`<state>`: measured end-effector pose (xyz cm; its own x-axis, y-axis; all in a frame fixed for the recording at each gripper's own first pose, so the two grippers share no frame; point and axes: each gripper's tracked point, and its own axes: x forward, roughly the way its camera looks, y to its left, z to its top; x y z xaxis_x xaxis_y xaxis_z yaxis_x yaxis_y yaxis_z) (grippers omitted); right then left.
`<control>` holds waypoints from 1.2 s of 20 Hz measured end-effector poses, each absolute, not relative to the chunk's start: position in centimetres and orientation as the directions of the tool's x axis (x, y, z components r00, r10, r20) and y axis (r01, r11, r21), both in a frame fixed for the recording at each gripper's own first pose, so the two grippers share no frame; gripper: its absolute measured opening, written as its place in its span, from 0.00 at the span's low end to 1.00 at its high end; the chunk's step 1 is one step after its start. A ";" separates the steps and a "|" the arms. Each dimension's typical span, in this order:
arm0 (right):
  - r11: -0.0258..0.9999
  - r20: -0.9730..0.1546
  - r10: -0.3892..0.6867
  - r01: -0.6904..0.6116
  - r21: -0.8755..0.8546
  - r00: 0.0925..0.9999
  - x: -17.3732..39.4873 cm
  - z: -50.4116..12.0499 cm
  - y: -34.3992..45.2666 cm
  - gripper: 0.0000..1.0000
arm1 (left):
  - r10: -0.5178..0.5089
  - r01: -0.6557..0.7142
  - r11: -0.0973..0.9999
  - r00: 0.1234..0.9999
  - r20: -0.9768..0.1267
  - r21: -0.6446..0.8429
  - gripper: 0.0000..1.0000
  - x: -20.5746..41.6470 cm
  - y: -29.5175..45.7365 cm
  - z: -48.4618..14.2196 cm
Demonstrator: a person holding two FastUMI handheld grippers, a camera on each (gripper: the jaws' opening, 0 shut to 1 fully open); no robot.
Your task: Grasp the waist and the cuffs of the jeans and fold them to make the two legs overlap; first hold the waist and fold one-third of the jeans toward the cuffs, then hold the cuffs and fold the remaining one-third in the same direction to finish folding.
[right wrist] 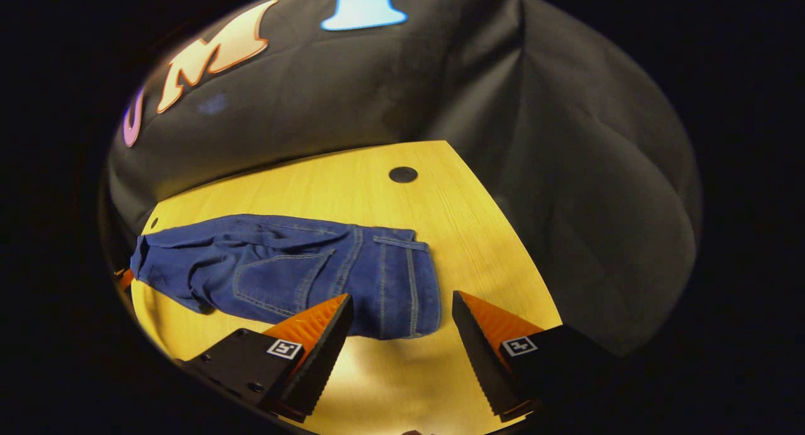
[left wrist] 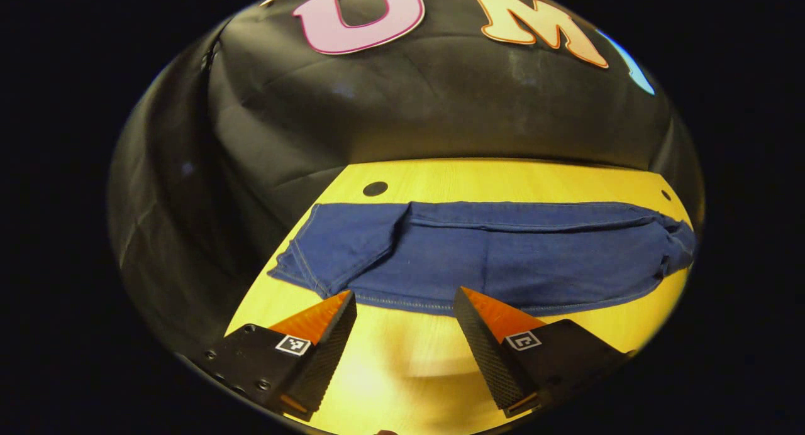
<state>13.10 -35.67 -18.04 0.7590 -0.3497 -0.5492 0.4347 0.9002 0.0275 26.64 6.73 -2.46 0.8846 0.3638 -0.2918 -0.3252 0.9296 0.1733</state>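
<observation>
Jeans lie flat on the wooden table, stretched across it from side to side, with the two legs already stacked one over the other. In the left gripper view I look at the leg end: the cuffs sit at the left of the view, close to the table's edge, and the hem seam runs along the near side just ahead of my fingertips. My left gripper is spread wide and grasps nothing; it hangs over bare wood just short of the denim, and I cannot tell whether its tips touch the fabric edge. A round dark hole in the tabletop shows beyond the jeans, near the cuffs.

In the right gripper view I face the other end. The waist, with its belt loops and a back pocket stitched beside it, lies toward the right of the garment, and the legs trail off to the left of the view. My right gripper is likewise spread apart and empty, its fingers framing the near corner of the waistband without pressing on it. Another round hole sits in the wood beyond the waist. Behind the table hangs the black cloth wall.
</observation>
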 end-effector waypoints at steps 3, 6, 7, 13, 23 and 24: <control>0.885 -0.576 -0.293 0.444 0.139 0.764 13.8 -19.6 -36.5 0.99 | 0.373 -0.327 0.924 0.887 -0.274 0.198 0.96 26.6 6.7 -2.4; 0.870 -0.589 -0.238 0.439 0.224 0.772 14.8 -20.9 -36.2 0.96 | 0.382 -0.338 0.919 0.892 -0.242 0.205 0.96 26.6 6.1 -1.2; 0.867 -0.588 -0.230 0.438 0.237 0.775 15.0 -21.3 -36.2 0.94 | 0.366 -0.334 0.927 0.905 -0.215 0.170 0.96 26.7 5.6 -0.6; 0.893 -0.591 -0.210 0.398 0.208 0.779 15.4 -22.8 -35.5 0.93 | 0.374 -0.374 0.927 0.908 -0.190 0.039 0.96 25.6 4.1 0.0; 0.878 -0.571 -0.181 0.393 0.273 0.801 16.3 -23.5 -34.1 0.46 | 0.368 -0.366 0.929 0.908 -0.203 0.045 0.95 25.2 2.1 0.5; 0.881 -0.558 -0.187 0.388 0.269 0.809 16.2 -23.2 -34.1 0.35 | 0.359 -0.357 0.933 0.912 -0.197 0.048 0.95 25.4 1.7 0.9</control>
